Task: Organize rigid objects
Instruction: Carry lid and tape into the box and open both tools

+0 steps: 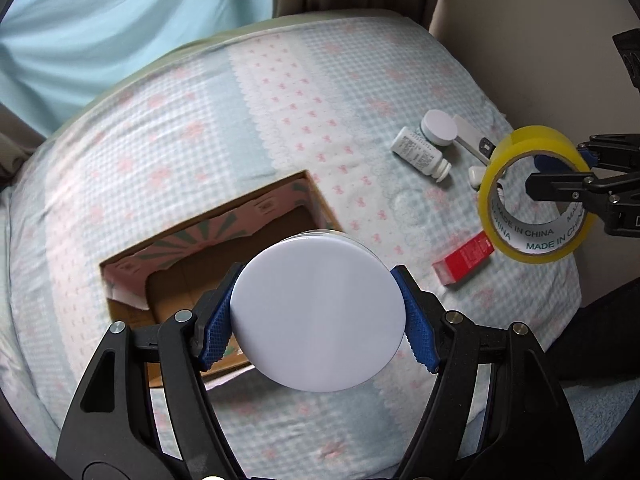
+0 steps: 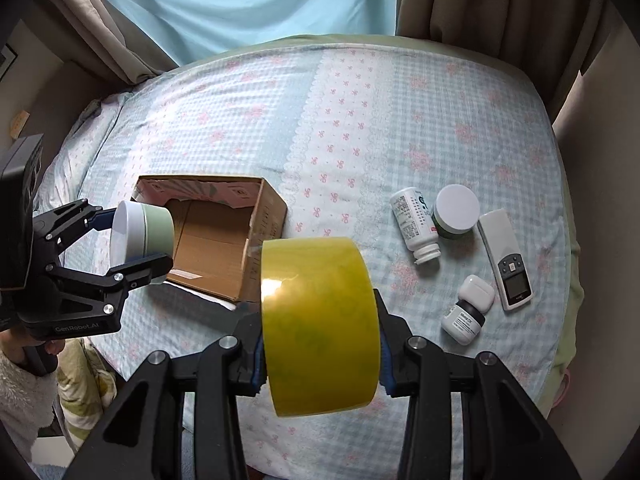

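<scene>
One cardboard box (image 1: 224,256) in the left wrist view, open on the bed (image 1: 160,128), inside bare. Left gripper (image 1: 318,316) half open, pads clamping a white-lidded jar (image 1: 316,316) above the box's near edge. Right wrist view: same box (image 2: 224,236), nothing in it. Right gripper (image 2: 320,336) pinches a yellow tape roll (image 2: 320,320) across its width, above the bed. Jar (image 2: 142,232) body pale green.
</scene>
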Motion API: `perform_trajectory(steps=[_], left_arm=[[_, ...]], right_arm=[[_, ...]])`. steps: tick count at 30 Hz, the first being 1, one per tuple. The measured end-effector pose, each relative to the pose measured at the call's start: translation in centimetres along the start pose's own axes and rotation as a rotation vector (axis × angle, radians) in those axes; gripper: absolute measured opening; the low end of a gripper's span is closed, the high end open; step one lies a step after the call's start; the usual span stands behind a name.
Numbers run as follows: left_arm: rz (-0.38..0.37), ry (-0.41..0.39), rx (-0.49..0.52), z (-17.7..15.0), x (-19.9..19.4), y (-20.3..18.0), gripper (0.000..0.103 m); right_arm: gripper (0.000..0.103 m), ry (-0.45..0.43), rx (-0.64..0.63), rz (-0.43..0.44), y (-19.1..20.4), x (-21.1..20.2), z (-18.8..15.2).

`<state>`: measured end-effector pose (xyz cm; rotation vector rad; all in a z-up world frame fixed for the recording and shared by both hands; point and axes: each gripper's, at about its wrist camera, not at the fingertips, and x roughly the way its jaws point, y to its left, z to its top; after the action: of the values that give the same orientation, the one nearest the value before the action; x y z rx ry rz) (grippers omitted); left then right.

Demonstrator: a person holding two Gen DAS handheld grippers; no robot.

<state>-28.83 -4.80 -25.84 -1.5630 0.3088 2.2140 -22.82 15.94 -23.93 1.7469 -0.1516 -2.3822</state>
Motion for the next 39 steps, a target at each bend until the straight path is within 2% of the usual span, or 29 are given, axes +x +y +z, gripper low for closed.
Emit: perform_trajectory(steps=[6,9,14,18,23,31,39], left_arm=[[0.027,0.039,0.008,-3.5,-0.6,7.7,0.069],[0.02,0.059,0.024,-4.6,0.0,11.0,0.069],[0.04,0.062,0.063,-5.5,1.6,15.2,0.069],[0.027,0.077,0.059,-5.6,3.7,17.6,0.069],[0.027,0.109,0.064,-5.4,7.5,18.5,0.069],[0.005,0.177,0.054,-6.0,13.1,18.7,0.069],[0.004,0.206,0.097,-6.9,15.2,17.7,0.069]], right_arm=[[0.039,-0.002,0.042,-0.002,6.3,1.2,2.0],[0.039,-0.001,0.109,0.01,8.7,2.5,3.1],[0.039,0.01,0.164,-0.001,12.8,5.5,4.7],[0.039,0.045,0.177,-0.005,15.2,8.6,5.8],[0.039,0.104,0.215,0.002,16.4,13.0,6.5],[0.039,0.176,0.228,-0.084,16.3,18.9,6.5],[0.039,0.232,0.281,-0.085,15.3,22.2,5.1]])
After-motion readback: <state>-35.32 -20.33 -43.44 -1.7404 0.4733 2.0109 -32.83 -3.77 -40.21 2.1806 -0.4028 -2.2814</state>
